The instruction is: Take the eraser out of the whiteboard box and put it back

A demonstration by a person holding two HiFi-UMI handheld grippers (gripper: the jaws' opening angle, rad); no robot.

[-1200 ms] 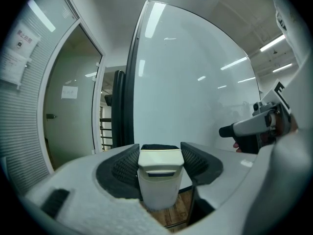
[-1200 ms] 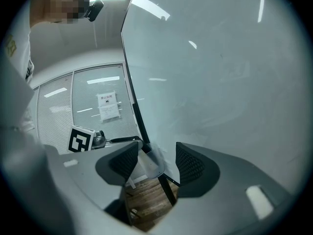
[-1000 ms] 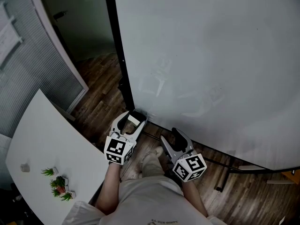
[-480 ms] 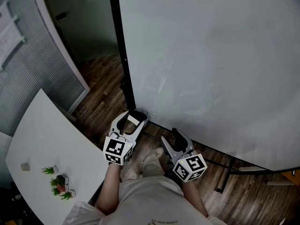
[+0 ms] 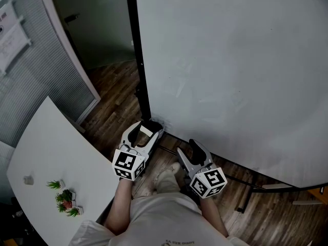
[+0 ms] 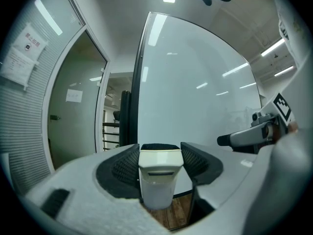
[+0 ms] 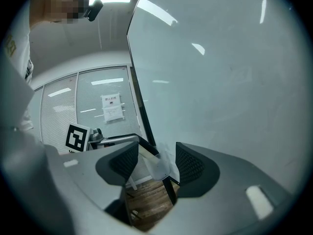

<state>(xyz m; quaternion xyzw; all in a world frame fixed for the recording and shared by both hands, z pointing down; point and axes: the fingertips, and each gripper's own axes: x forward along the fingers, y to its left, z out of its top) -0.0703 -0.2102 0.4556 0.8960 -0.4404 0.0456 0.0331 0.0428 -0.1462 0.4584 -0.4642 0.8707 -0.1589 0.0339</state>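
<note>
both my grippers are staying put, my left gripper [image 5: 145, 130] pointing level and clamping the eraser [image 6: 157, 173], my right gripper [image 5: 190, 148] gaping empty beside the whiteboard [image 5: 230, 60].

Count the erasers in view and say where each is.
1. The eraser is clamped in the left gripper, close to the whiteboard's lower corner. More could be hidden inside the box.

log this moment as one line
left tongs: shut on white block eraser with black felt | right tongs: open, empty | clear plastic whiteboard box: beyond right tongs, untouched
</note>
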